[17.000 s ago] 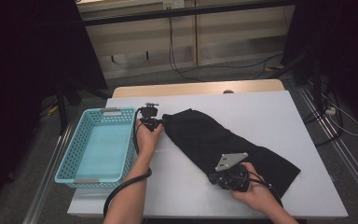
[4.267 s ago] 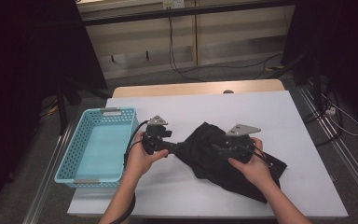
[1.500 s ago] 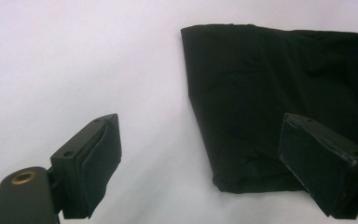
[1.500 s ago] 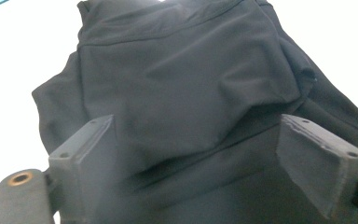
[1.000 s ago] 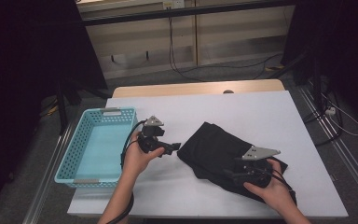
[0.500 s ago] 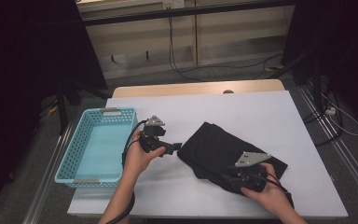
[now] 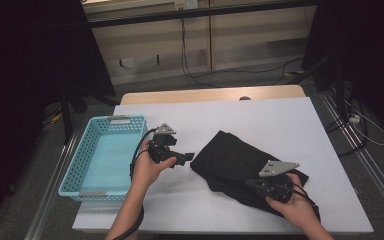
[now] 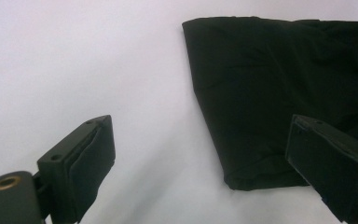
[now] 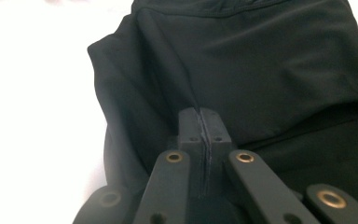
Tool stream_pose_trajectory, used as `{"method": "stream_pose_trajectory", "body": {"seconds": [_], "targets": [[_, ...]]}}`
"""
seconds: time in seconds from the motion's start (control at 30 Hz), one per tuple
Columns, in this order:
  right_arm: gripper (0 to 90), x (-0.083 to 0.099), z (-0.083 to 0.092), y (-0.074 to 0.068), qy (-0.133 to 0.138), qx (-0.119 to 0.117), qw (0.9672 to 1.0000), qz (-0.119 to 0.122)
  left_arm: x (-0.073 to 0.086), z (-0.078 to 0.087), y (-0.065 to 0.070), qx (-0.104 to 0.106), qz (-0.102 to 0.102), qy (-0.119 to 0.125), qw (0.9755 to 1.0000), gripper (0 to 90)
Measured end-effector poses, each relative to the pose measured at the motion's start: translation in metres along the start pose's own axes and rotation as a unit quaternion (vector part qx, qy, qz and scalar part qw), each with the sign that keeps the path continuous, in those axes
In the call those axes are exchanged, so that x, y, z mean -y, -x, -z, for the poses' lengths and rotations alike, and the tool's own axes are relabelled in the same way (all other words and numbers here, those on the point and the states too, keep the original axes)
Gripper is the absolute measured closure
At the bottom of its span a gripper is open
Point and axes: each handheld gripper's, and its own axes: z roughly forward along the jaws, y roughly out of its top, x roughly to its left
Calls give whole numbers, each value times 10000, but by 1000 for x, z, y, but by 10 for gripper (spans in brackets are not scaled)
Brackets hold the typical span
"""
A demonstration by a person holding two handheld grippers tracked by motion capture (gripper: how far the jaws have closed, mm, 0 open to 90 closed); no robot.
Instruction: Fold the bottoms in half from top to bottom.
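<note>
On the near right: right gripper [image 9: 200,122] has just squeezed shut on black cloth [image 7: 240,162] | left gripper [image 8: 205,161] wide open, holding nothing | tip: lift slowly, keep the pinch tight.

The high view looks forward and down from above the tabletop's near edge, taking in the whole white rectangular tabletop [image 7: 260,120]. The left gripper view sits low, close to the surface, facing the folded black cloth garment [image 8: 284,88]. The right gripper view looks closely along that cloth; all three share it.
</note>
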Motion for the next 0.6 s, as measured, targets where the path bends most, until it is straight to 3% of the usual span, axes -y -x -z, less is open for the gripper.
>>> {"method": "stream_pose_trajectory", "body": {"seconds": [0.27,0.6], "targets": [[893,0,11,5,-16,0,10000,-51,0,3,-2,24,-4,12,10000,83],[893,15,26,6,-44,78,9998,-155,0,3,-2,-13,2,21,10000,83]]}}
